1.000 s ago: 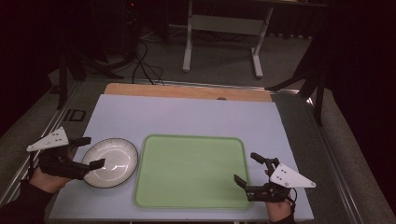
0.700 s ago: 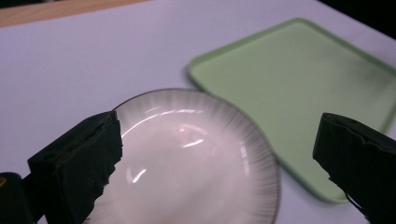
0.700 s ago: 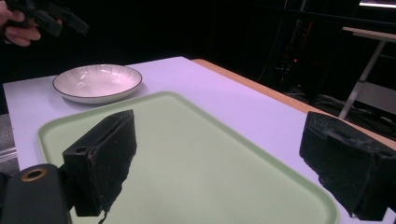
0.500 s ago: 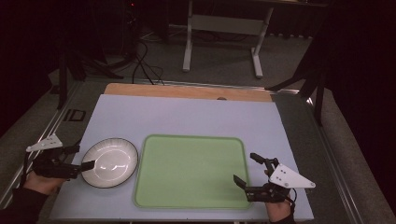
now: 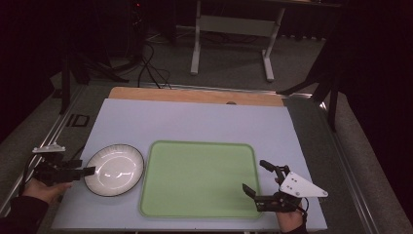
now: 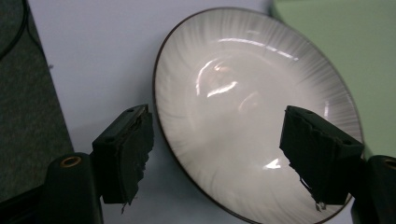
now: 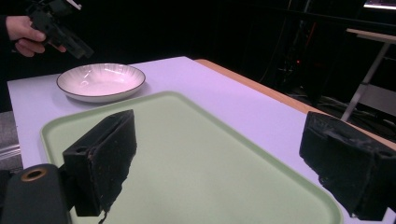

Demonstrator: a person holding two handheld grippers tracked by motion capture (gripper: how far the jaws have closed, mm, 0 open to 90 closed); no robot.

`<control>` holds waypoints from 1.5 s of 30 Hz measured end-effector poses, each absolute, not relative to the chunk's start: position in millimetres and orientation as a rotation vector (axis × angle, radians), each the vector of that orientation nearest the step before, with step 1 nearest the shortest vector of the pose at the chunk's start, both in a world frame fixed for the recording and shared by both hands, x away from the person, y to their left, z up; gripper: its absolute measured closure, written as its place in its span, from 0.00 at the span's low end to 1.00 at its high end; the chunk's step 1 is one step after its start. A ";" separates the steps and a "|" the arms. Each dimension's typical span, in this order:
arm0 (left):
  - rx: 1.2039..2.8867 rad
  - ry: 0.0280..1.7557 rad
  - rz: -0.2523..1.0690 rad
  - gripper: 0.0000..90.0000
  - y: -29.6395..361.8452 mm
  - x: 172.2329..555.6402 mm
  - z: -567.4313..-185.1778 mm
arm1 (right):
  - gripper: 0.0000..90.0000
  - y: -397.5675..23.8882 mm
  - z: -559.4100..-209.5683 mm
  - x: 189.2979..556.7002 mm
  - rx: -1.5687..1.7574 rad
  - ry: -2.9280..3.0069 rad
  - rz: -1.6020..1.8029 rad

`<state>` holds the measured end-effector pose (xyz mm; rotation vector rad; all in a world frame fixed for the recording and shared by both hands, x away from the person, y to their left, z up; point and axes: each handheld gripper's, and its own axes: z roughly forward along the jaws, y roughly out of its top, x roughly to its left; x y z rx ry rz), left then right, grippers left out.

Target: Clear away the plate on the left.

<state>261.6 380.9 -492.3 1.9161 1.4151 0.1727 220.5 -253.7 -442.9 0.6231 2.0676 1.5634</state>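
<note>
Lavender table (image 5: 195, 119), wooden far edge; dim room, perhaps desk legs (image 5: 231, 46) behind.

Dim room, grey carpet floor (image 5: 234, 73), white-legged desk frame (image 5: 231, 29) behind the bench (image 5: 195, 117), black cables (image 5: 146, 63) on floor

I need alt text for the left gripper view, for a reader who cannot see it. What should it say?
Seen from close above, a white bowl with a dark rim lies on a pale mat, and the left gripper straddles its near rim, one black jaw outside it and one over its inside. The jaws have just been closing but do not yet touch it. A green tray shows at top right.
</note>
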 end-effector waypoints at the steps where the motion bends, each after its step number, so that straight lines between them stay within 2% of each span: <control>1: 1.919 1.444 0.166 0.30 382.0 263.1 -493.6 | 0.12 -253.7 -442.9 220.5 0.623 2.068 1.563; 8: 1.900 1.555 0.124 0.44 386.0 268.0 -503.3 | 0.12 -253.6 -442.6 220.9 0.620 2.065 1.561; 9: 1.897 1.575 0.118 0.49 386.2 268.7 -504.4 | 0.12 -253.1 -443.1 221.1 0.624 2.070 1.557; 19: 1.902 1.662 0.063 0.60 386.4 275.8 -507.9 | 0.12 -253.2 -443.5 221.1 0.625 2.072 1.548; 30: 1.857 1.720 -0.070 0.85 387.7 282.5 -511.9 | 0.12 -252.8 -444.4 221.8 0.628 2.077 1.539; 34: 1.836 1.744 -0.102 0.87 386.1 284.8 -513.4 | 0.12 -252.7 -444.3 221.6 0.628 2.077 1.538; 45: 1.649 1.844 -0.228 0.94 395.6 286.0 -518.7 | 0.12 -253.0 -444.8 222.5 0.637 2.075 1.528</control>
